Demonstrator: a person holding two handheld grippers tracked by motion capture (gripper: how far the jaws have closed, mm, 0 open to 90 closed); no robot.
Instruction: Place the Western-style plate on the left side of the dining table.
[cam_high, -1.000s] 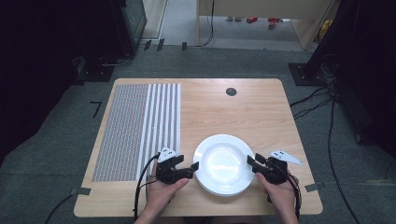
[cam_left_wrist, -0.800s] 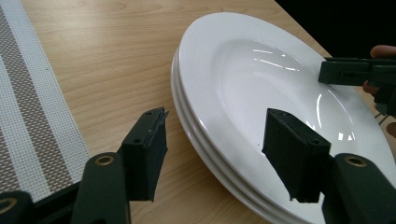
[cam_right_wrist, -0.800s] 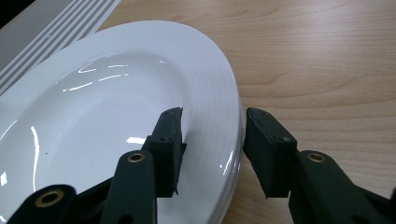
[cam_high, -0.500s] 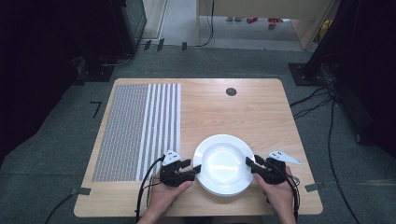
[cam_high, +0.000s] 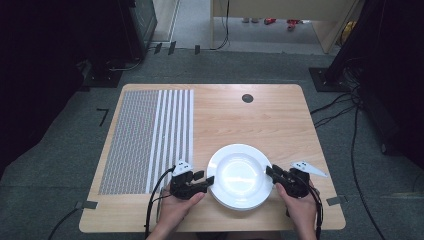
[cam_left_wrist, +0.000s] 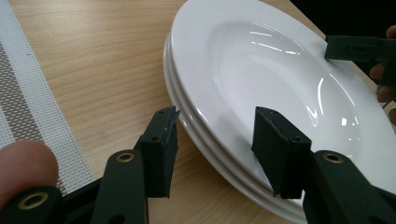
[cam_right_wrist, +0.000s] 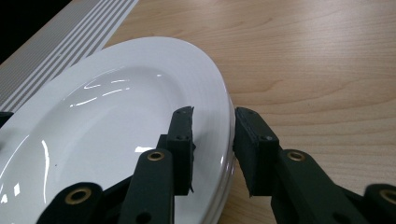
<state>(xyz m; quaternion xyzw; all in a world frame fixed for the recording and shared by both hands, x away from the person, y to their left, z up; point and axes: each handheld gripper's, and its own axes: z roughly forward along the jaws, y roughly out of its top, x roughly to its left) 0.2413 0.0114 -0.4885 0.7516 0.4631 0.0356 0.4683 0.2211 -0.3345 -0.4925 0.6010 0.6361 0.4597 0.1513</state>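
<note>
A stack of white plates (cam_high: 240, 175) rests near the front edge of the wooden table (cam_high: 260, 120). My left gripper (cam_high: 206, 179) is at the stack's left rim. In the left gripper view it (cam_left_wrist: 215, 135) stands open, one jaw over the top plate (cam_left_wrist: 280, 79) and the other outside the rim above the wood. My right gripper (cam_high: 270, 172) is at the right rim. In the right gripper view its jaws (cam_right_wrist: 214, 126) are narrowed onto the rim of the top plate (cam_right_wrist: 102, 121), one above it and one outside. The right gripper (cam_left_wrist: 359, 46) also shows across the plate.
A grey-and-white woven placemat (cam_high: 150, 135) covers the table's left part, close to my left gripper. A black round grommet (cam_high: 247, 98) sits near the far edge. Bare wood lies beyond the plates. Dark floor and cables surround the table.
My left gripper has moved right, up to the plates' left rim, so its jaws now straddle it. The right gripper and the plates have stayed in place.
</note>
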